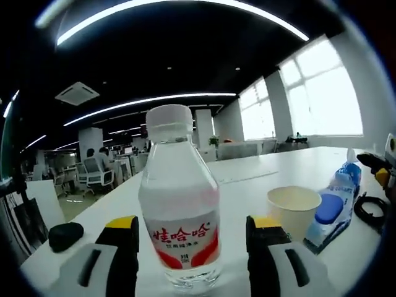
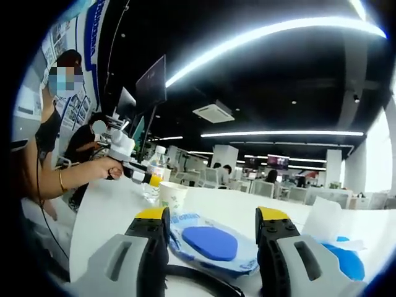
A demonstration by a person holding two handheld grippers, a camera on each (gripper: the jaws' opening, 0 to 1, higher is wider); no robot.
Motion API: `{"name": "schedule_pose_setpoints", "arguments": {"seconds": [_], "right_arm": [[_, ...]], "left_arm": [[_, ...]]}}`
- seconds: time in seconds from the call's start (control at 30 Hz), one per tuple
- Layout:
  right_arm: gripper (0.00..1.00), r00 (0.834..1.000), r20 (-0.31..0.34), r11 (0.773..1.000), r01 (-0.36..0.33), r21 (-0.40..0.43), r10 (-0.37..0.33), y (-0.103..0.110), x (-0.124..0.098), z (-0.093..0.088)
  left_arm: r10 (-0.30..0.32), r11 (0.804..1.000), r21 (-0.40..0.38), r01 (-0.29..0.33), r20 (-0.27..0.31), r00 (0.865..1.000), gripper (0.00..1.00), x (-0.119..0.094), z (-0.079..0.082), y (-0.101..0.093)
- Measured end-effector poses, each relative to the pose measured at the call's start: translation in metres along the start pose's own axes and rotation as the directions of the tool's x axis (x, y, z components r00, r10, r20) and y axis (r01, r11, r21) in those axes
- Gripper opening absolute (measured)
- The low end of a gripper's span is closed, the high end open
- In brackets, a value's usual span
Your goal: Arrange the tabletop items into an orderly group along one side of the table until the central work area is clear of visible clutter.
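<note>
Now we see our left gripper [image 1: 190,238] open around the bottle [image 1: 180,198]; our right gripper [image 2: 210,226] hangs open over the wipes [image 2: 210,243].

Left gripper view: low over the surface [image 1: 260,170], very close to the water bottle [image 1: 179,204], facing the windows. Right gripper view: low, farther off, facing across. Shared: bottle [image 2: 156,167], paper cup [image 1: 293,209] [image 2: 173,195].
</note>
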State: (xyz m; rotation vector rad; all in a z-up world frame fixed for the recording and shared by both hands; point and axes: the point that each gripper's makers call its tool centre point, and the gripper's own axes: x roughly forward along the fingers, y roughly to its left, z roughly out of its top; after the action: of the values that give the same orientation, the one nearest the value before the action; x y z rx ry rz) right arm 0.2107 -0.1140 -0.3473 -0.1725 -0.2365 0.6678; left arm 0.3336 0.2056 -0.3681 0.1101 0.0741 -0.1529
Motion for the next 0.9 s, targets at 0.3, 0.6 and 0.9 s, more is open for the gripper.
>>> {"name": "schedule_pose_setpoints", "arguments": {"seconds": [0.3,0.6,0.9], "right_arm": [[0.54,1.000,0.004,1.000,0.011,-0.026,-0.011,-0.001,0.000,0.002],[0.54,1.000,0.006,0.999,0.020,-0.027,-0.020,-0.003,0.000,0.002],[0.54,0.999,0.014,0.999,0.031,-0.032,-0.030,-0.006,-0.001,0.003]], "left_arm": [[-0.004,1.000,-0.016,0.003,-0.024,1.000,0.51,0.007,-0.012,0.001],[-0.005,0.999,-0.053,0.007,0.030,1.000,0.43,0.006,-0.011,0.002],[-0.004,0.998,-0.062,0.008,0.050,0.999,0.42,0.005,-0.010,0.001]]}}
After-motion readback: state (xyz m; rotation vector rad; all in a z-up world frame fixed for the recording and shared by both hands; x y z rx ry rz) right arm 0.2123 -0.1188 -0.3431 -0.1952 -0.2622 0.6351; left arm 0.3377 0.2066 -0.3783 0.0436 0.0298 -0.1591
